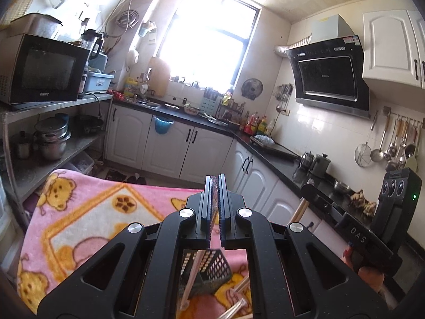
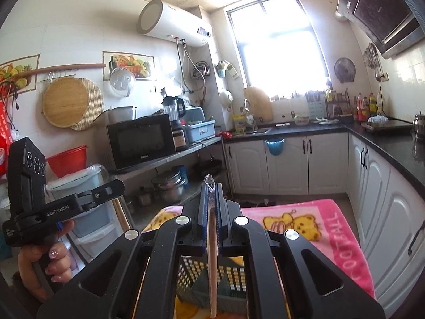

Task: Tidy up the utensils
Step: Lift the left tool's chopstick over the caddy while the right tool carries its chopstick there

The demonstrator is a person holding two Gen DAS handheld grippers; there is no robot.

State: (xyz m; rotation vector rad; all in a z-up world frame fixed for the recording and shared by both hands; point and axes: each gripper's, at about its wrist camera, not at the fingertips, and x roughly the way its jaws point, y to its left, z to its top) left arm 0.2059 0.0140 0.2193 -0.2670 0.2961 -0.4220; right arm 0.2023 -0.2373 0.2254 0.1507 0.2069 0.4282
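Observation:
My left gripper [image 1: 215,179] is shut on a plastic-wrapped pair of chopsticks [image 1: 191,273] that hangs down from the jaws over a dark mesh utensil basket [image 1: 212,268]. My right gripper [image 2: 211,186] is shut on another wrapped pair of chopsticks [image 2: 212,260], which hangs into the same basket [image 2: 228,279]. More wrapped chopsticks [image 1: 236,305] lie on the pink blanket beside the basket. The right gripper also shows in the left wrist view [image 1: 308,186], and the left gripper in the right wrist view [image 2: 117,186], both held high above the table.
The basket sits on a table covered by a pink cartoon blanket [image 1: 93,212]. A metal shelf [image 1: 53,103] with a microwave and pots stands on the left. Black counters [image 1: 279,156] with white cabinets run along the back and right.

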